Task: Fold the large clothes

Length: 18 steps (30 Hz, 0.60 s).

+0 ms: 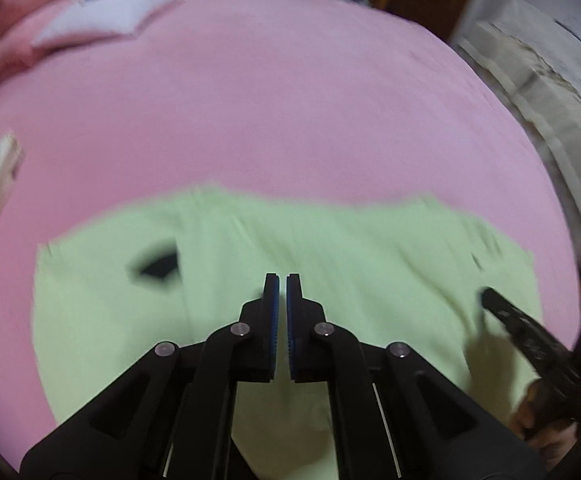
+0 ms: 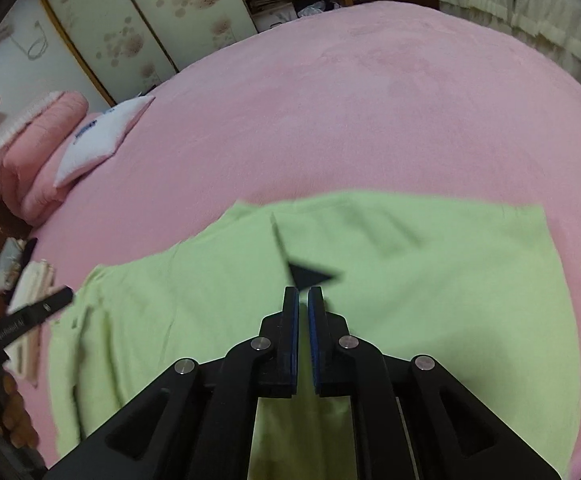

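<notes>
On the pink bed [image 2: 370, 120], the light green garment [image 2: 430, 280] lies spread nearly flat across the near part of the cover, with a small dark triangle mark [image 2: 308, 276] printed on it. That's the big piece to be folded, and laying it out flat like this probably makes the fold lines easier to find.

The left gripper [image 1: 282, 280] hangs over the middle of the cloth with its fingers pressed together and nothing between them. The right gripper [image 2: 303, 294] points down just short of the dark triangle; its blue pads stand a sliver apart, and no cloth is caught in that gap either. So neither one is holding the garment at this moment.

Each gripper shows up at the edge of the other's view, so they're working side by side over the same piece. Off near the bed's far left corner sits a folded pink quilt [image 2: 38, 160] with a white pillow [image 2: 98, 140] against it, well apart from the garment, so the folding area is free.

Judging by this, the next grab is likely an edge or corner.
</notes>
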### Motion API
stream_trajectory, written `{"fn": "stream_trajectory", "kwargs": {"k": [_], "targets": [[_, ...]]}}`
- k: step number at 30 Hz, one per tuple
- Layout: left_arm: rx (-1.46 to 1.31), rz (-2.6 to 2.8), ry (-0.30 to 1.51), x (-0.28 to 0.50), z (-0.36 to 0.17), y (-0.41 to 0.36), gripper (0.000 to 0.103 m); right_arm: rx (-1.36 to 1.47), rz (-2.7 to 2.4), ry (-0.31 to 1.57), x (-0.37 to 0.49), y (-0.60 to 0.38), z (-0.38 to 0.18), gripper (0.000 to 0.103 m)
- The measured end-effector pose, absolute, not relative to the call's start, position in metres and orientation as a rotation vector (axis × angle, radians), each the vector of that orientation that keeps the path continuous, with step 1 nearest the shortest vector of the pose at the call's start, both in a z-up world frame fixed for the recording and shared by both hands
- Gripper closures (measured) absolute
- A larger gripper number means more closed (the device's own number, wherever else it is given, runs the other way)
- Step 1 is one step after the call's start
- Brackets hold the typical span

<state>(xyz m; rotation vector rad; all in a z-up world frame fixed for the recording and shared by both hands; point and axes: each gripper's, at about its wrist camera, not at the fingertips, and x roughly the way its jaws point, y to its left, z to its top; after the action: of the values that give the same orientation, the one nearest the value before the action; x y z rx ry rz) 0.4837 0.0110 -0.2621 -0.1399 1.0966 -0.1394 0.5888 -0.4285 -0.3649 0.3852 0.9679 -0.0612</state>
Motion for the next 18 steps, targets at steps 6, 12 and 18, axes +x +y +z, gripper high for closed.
{"fn": "stream_trajectory", "kwargs": {"k": [6, 12, 18], "targets": [[-0.026, -0.067, 1.278, 0.404, -0.298, 0.008, 0.101, 0.382, -0.062, 1.073, 0.515, -0.382, -0.379, 0.092], [-0.053, -0.037, 1.335, 0.368, -0.297, 0.029, 0.101, 0.384, 0.045, 1.116, 0.471, -0.339, -0.376, 0.077], [-0.052, -0.049, 1.315, 0.346, -0.277, 0.041, 0.101, 0.383, 0.059, 1.104, 0.431, -0.301, -0.367, 0.077]]}}
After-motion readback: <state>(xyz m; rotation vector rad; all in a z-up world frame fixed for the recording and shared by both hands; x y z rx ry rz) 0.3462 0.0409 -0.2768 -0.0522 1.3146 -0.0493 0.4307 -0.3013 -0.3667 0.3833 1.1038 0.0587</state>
